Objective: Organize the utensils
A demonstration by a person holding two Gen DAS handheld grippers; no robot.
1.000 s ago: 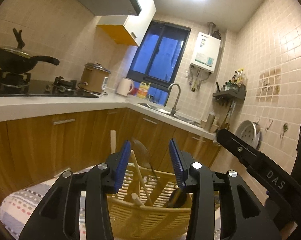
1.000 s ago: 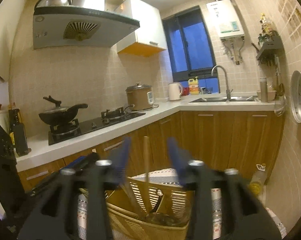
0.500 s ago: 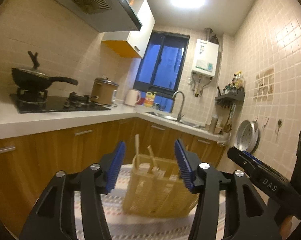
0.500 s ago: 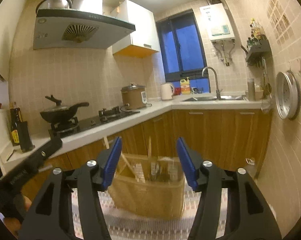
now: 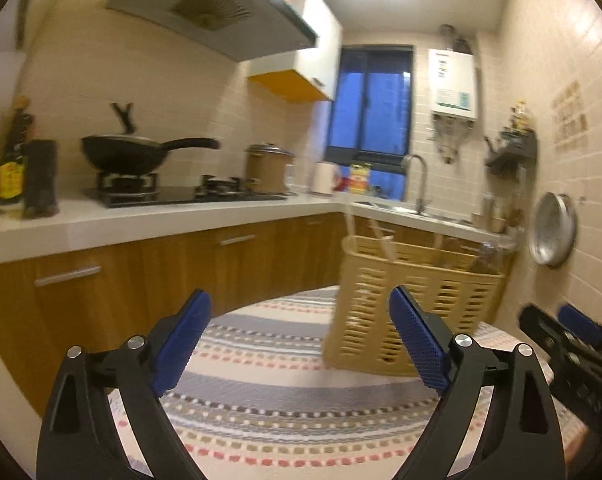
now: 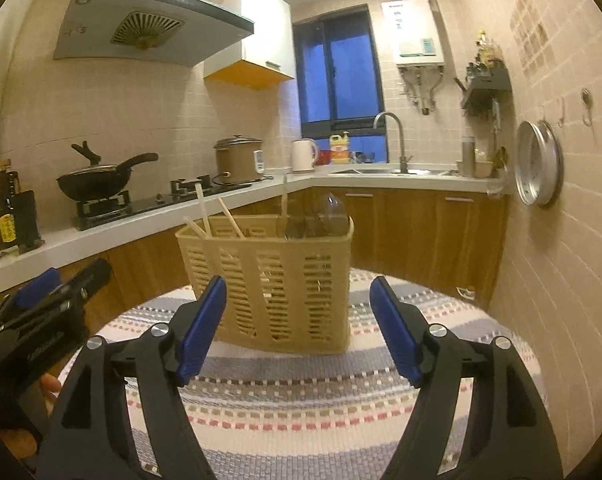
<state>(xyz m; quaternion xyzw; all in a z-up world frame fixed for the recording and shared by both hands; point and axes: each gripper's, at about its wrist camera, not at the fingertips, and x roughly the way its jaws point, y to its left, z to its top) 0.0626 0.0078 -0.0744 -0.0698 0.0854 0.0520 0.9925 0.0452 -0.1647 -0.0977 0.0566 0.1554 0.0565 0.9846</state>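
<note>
The utensil basket [image 6: 271, 280] stands upright beyond the right claw [image 6: 297, 326], untouched

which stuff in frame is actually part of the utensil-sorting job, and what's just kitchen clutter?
Job:
- slotted basket on the striped cloth
- chopsticks and clear utensil standing in it
- left gripper and right gripper, both open, holding nothing

Just there:
- wok
- rice cooker
- kettle
- faucet
- round tray on the wall
</note>
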